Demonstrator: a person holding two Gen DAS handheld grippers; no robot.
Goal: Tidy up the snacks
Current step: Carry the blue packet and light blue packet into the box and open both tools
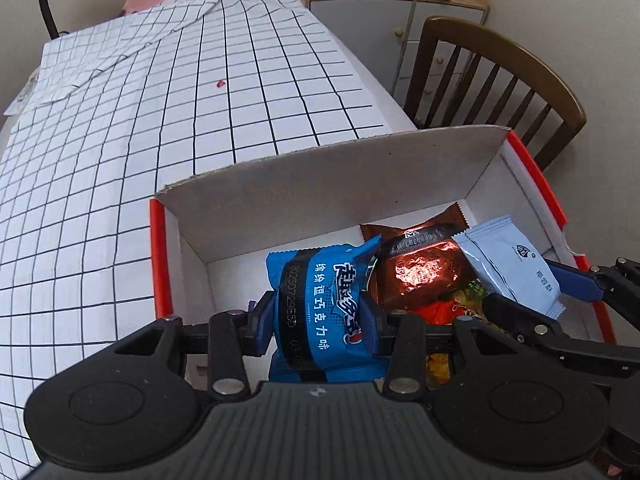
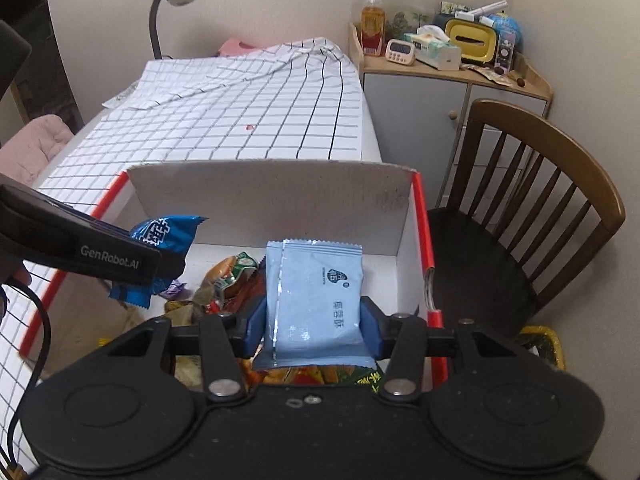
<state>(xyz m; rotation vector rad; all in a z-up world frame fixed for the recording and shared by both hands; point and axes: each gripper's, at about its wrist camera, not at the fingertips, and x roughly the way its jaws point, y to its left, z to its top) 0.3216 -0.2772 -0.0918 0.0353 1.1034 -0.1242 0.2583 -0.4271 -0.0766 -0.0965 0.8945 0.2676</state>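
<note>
Left hand-held gripper [image 1: 318, 320]: clenched on a blue snack packet [image 1: 320, 300], held by its middle, upper end tilted toward the far wall of the box. Packet sits squarely between the pads; its lower end hangs below them, above the box floor.

Right hand-held gripper [image 2: 312, 322]: clenched on a pale blue sachet [image 2: 316, 300], gripped at the lower half, sachet near upright, serrated top edge free. Seen from the left camera, the sachet [image 1: 516, 264] hangs just right of the foil packs.

Cardboard box [image 2: 272, 196]: white inside, red edges, tall rear flap standing. Holds a copper foil pack [image 1: 420, 268] and a mixed heap of snacks [image 2: 228, 280] along the near side; far left floor bare.

Checked tabletop [image 1: 160, 160]: beyond the box, one small red scrap [image 1: 219, 84] on it. Wooden chair [image 2: 540, 208] to the right.

Step in hand, judged: both packets held over the box, either lifted out or about to be set in; cannot tell which.

Handling note: keep the two grippers apart, as they sit near each other over the box. Move each packet clear of the rear flap. Crinkly film may slip; hold the squeeze steady, release only once the packet rests on a surface.
</note>
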